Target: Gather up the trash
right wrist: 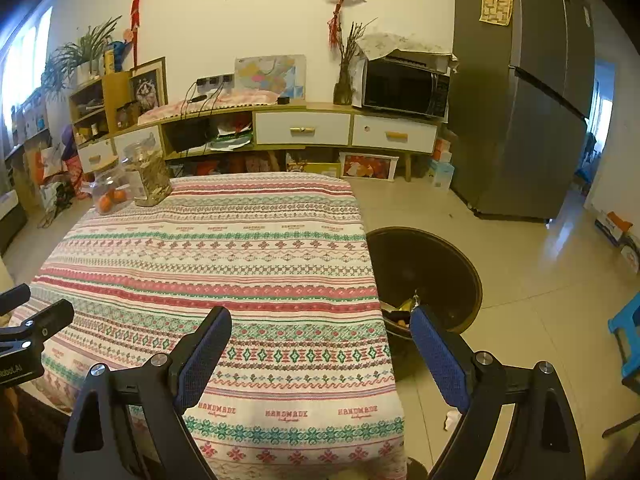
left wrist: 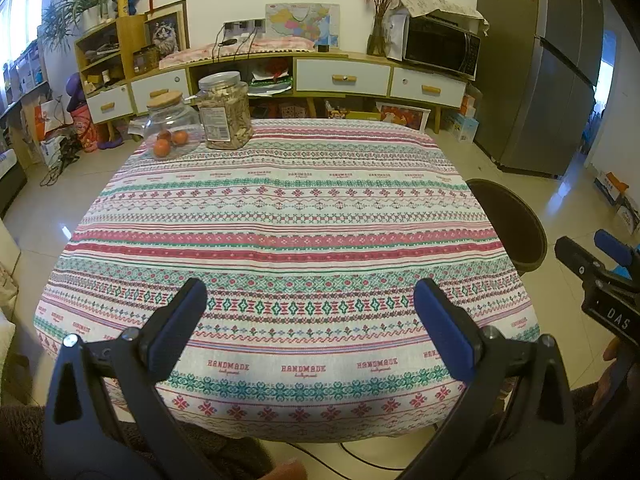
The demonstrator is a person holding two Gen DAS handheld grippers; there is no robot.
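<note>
Desk looks cleared, trash sitting in the bin.

Both my grippers, left gripper (left wrist: 310,312) and right gripper (right wrist: 320,340), hang wide open and empty over the striped desk (left wrist: 280,216). I see wrappers (right wrist: 406,306) already in the dark bin (right wrist: 460,264) at my three o'clock; one white scrap (right wrist: 452,419) lies on the floor at five o'clock, probably the last pickup.
</note>
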